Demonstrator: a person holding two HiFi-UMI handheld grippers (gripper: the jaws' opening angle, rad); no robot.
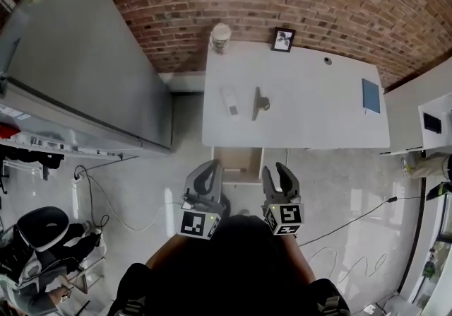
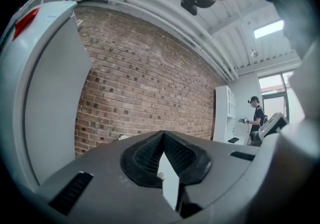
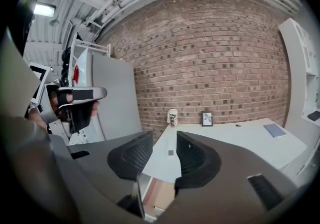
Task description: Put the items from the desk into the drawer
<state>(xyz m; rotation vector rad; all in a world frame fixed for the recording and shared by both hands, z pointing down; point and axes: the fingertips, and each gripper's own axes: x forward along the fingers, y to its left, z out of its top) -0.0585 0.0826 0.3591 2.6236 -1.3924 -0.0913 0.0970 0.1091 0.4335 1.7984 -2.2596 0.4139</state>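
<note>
Both hands reaching fwd side by side, pointing at desk [image 1: 318, 113]. L tongs [image 1: 212, 165] closing tip to tip, empty; R tongs [image 1: 280, 174] gaping partway, empty. Just ahead: 1 drawer [image 1: 239, 165] standing open. Beyond, lying on desk: 1 white slab [image 1: 230, 101], 1 dark item [image 1: 258, 103], 1 notebook [image 1: 371, 95] far right, 1 cup [image 1: 221, 37], 1 frame [image 1: 283, 39].

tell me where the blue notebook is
In the head view the blue notebook lies at the right edge of the white desk, well right of the picture frame.
</note>
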